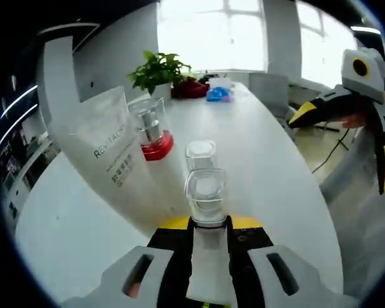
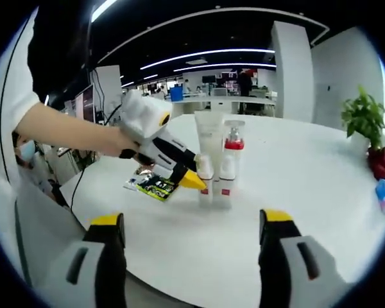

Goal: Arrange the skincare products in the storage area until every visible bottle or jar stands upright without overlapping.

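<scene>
Two grippers over white table (image 2: 295,167) — left gripper (image 1: 208,221) clamped on clear-capped bottle (image 1: 206,192), right gripper (image 2: 192,237) spread wide, holding nothing. Upright just behind: white tube (image 1: 106,154) reading "REVITA…", plus red-collared pump bottle (image 1: 153,131).

Bright throughout. Blown out to glare at the large white windows (image 1: 244,25) in the left gripper view; lit from long white ceiling strip lights (image 2: 205,54) in the right gripper view. Soft, faint shadows on the glossy white round table (image 2: 295,173). Slightly blurred, strongly bowed toward the edges.
</scene>
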Motion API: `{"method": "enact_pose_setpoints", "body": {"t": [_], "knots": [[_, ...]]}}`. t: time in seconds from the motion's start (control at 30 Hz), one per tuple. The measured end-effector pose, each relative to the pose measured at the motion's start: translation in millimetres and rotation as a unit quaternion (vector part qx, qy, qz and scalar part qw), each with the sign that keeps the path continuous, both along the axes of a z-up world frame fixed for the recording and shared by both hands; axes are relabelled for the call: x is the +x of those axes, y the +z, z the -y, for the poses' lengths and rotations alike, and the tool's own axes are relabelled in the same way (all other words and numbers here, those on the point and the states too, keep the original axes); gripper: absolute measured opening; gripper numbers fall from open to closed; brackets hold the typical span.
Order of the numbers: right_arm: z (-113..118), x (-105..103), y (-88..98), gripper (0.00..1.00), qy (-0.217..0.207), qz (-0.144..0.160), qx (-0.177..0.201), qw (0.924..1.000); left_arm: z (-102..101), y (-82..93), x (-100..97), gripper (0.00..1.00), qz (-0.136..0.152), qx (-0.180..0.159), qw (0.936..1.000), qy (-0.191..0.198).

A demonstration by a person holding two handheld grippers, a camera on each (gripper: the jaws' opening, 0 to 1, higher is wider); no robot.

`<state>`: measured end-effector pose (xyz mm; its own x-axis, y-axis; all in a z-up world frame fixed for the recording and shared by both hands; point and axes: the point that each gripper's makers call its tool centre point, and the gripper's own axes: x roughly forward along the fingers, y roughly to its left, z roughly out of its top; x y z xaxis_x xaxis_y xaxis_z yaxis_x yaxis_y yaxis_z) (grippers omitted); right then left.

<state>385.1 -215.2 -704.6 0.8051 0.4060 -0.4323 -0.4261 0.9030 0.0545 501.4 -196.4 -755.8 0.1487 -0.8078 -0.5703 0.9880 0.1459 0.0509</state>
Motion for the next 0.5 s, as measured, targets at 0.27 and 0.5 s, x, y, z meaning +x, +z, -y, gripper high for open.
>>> {"method": "enact_pose_setpoints", "body": {"t": [0.27, 0.5], "knots": [[0.7, -0.3, -1.5, 0.87, -0.002, -0.004, 0.001, 1.0000, 5.1, -0.4, 5.2, 0.17, 0.002, 0.003, 1.0000, -0.003], [0.5, -0.2, -1.7, 0.87, -0.002, -0.005, 0.001, 1.0000, 6.7, -0.5, 5.7, 0.17, 0.000, 0.004, 1.0000, -0.008]]}}
